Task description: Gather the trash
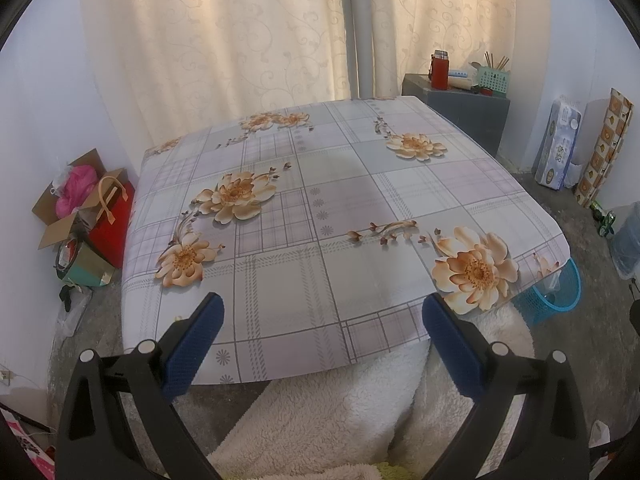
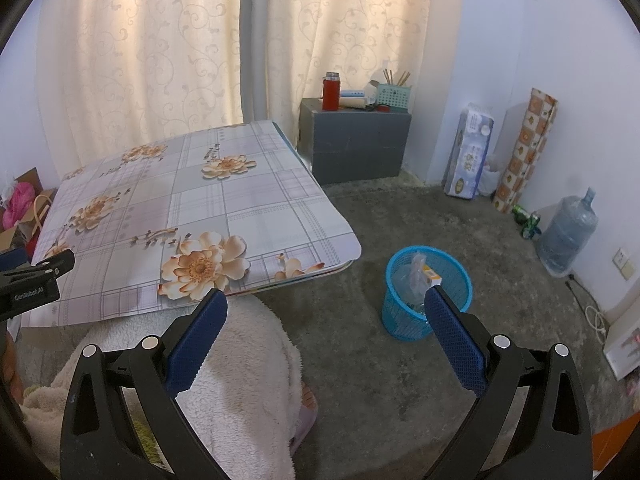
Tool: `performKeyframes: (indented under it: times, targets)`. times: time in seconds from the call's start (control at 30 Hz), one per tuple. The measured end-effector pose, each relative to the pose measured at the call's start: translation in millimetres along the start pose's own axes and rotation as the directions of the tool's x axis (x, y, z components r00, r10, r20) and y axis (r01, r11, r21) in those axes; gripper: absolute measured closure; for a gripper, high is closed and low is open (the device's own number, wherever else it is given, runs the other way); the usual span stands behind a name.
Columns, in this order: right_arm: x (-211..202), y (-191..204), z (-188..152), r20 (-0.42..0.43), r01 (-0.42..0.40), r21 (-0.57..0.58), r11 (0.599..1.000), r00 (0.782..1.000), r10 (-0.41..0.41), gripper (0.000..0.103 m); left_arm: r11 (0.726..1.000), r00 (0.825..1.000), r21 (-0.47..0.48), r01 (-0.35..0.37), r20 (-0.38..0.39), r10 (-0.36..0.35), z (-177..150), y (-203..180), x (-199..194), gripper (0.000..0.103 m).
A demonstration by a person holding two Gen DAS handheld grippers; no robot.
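Observation:
A low table (image 1: 320,200) covered with a floral plaid cloth lies ahead; no trash shows on it. My left gripper (image 1: 322,308) is open and empty over the table's near edge. My right gripper (image 2: 326,304) is open and empty, held above the floor to the right of the table (image 2: 240,208). A blue mesh bin (image 2: 404,320) stands on the floor right of the table, with clear plastic wrappers and a small yellow-white box (image 2: 430,276) inside. The bin's rim also shows in the left wrist view (image 1: 560,304). The left gripper shows at the right wrist view's left edge (image 2: 36,276).
A person's legs in a fluffy white robe (image 2: 240,380) sit at the table's near side. A grey box (image 2: 356,144) with a red flask stands behind. A tissue pack (image 2: 468,152), rolled mat (image 2: 524,148), water jug (image 2: 568,232) and green bottles line the right wall. Cardboard box and red bag (image 1: 108,216) sit left.

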State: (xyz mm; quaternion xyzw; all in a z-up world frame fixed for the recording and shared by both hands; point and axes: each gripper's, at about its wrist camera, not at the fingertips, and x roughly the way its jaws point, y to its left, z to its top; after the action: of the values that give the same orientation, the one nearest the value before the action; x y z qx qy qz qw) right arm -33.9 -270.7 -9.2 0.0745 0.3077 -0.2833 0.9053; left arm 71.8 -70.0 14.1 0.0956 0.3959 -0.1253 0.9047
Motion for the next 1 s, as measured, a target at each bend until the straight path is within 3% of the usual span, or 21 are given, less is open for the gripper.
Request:
performKeyframes:
  times: [1.0]
  targets:
    - [0.0,1.4,-0.7,0.001,0.001,0.003,1.000,1.000,-0.001,0.008,1.000,1.000,0.003,-0.002,0.000,0.002,1.4,-1.9,-0.5,0.006]
